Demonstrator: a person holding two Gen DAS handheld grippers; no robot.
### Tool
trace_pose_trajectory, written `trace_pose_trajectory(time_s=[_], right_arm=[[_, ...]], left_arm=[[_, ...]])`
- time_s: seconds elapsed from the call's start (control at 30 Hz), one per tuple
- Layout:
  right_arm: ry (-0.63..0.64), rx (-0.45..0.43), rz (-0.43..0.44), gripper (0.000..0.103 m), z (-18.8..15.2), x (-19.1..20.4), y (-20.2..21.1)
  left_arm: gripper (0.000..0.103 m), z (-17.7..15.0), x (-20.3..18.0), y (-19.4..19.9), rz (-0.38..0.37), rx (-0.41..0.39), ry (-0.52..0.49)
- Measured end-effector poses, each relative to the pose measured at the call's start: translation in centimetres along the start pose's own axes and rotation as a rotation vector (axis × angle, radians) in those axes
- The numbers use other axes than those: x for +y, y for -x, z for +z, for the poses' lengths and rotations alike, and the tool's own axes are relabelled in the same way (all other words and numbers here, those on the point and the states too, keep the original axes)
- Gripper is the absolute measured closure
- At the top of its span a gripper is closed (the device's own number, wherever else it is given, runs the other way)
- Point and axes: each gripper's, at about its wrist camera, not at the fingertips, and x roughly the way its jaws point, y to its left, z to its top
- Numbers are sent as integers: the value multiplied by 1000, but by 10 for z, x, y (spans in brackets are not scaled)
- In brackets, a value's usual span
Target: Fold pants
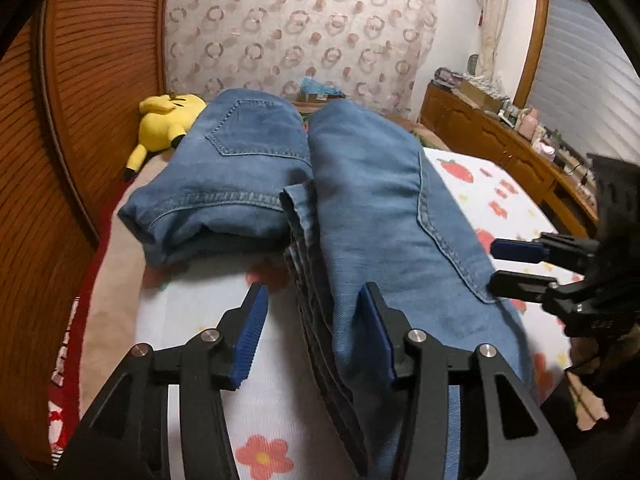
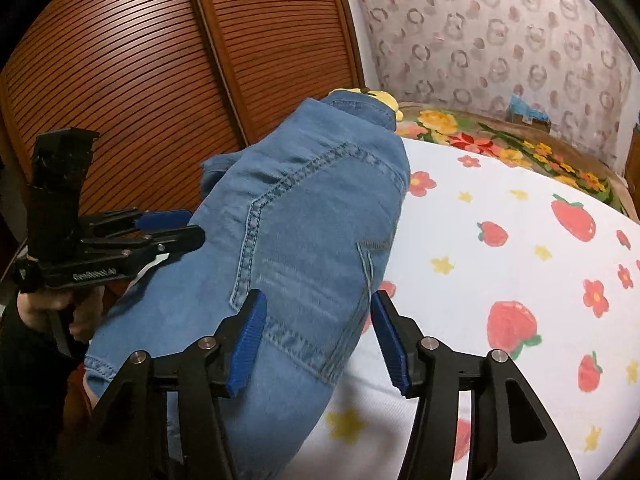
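Fingers of the left gripper [image 1: 314,330] stand wide apart and hold nothing; the stacked edge of the jeans [image 1: 380,216] runs through the gap between them, the right blue pad [image 1: 374,332] lying against the denim, the left pad over bare sheet. Right gripper [image 2: 318,338] fingers likewise spread wide, gripping nothing; the near end of the jeans lies between them, overlapping the left pad [image 2: 248,344], while the right pad sits just beside the denim edge over the bedsheet [image 2: 500,220]. The jeans rest on the white strawberry-and-flower sheet in two folded masses side by side: a pocket section far left, a longer section running from far to near. A yellow plush toy [image 1: 164,124] lies far left by the wooden louvred wardrobe [image 2: 140,80].
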Motion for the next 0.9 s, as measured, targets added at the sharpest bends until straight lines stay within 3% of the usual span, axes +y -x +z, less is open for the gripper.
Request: trace_pose_trajectory(time_s=[0.13,0.33,0.43,0.6,0.8,0.9], right_arm=[[-7,1,-8,41,9,-12,-12],[-18,39,24,36,19,-27,-42],[-31,51,54,30,24,-37,-55],[-59,69,138,29,30,-56,-75],[-77,81,191,29,38,-72,-96],[-85,89,210,29,40,-77,-104]], left_arm=[[47,10,0,-11,-7,11,-15],[46,13,3,-32,-37,54,-14],[46,9,7,-41,-58,65,11],[46,5,10,-47,-92,68,36],[52,4,9,-55,-131,77,43],[63,3,7,-55,-164,76,40]])
